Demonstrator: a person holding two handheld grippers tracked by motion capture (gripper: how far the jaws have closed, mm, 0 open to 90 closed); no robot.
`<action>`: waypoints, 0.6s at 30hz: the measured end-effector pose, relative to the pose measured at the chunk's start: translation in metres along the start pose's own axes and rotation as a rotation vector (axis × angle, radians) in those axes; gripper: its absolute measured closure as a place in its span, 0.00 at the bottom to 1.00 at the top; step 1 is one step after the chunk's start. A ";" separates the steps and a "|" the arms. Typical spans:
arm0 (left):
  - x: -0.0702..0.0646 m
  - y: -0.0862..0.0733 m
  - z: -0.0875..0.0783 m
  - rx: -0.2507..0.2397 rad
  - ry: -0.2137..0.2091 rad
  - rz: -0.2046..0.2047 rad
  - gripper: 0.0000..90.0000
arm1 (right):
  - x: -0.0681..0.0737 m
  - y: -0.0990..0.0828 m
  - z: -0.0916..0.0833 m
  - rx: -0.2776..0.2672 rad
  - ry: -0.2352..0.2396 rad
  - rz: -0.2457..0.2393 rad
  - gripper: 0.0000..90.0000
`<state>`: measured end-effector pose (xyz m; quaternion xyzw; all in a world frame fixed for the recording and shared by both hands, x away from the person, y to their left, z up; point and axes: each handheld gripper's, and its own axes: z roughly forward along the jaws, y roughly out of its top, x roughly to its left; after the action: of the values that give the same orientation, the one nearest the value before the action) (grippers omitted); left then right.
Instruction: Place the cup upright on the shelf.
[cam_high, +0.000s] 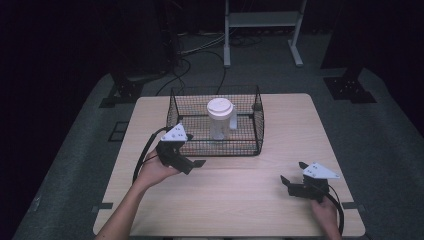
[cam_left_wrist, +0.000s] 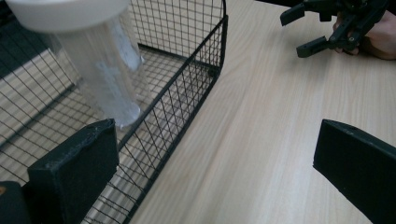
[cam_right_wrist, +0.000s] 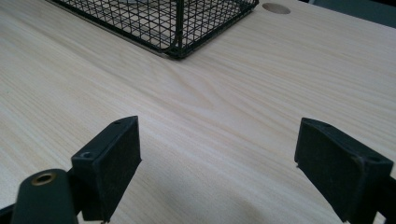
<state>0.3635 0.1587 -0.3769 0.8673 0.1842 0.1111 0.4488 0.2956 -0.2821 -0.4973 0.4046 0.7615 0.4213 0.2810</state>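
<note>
A clear plastic tumbler with a white lid (cam_high: 220, 119) stands upright inside a black wire basket (cam_high: 259, 126) at the back middle of the wooden table. My left gripper (cam_high: 195, 150) is open at the basket's front left corner. In the left gripper view the tumbler (cam_left_wrist: 105, 74) is close ahead, and the basket's front wall (cam_left_wrist: 187, 95) runs between the open jaws of the left gripper (cam_left_wrist: 215, 172). My right gripper (cam_high: 294, 173) is open low over the table's front right, holding nothing. In its own view the right gripper (cam_right_wrist: 219, 163) faces bare wood, with the basket corner (cam_right_wrist: 177, 29) farther off.
Bare tabletop (cam_high: 235, 195) spreads in front of the basket and between the two grippers. A round hole (cam_right_wrist: 275, 8) is cut in the tabletop beyond the basket corner. Behind the table stand a white frame (cam_high: 260, 30) and floor cables.
</note>
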 end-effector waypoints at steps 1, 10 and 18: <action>0.000 -0.003 0.000 0.001 0.001 -0.004 0.00 | 0.000 0.000 0.000 0.000 0.000 -0.001 0.15; -0.009 -0.019 -0.002 0.012 -0.004 -0.007 0.00 | -0.001 0.000 0.000 0.000 0.000 0.006 0.15; -0.018 -0.035 -0.002 0.014 0.000 -0.010 0.00 | 0.000 0.000 0.000 0.002 0.000 0.003 0.15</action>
<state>0.3388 0.1715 -0.4048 0.8696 0.1893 0.1075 0.4432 0.2957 -0.2823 -0.4974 0.4063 0.7612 0.4209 0.2800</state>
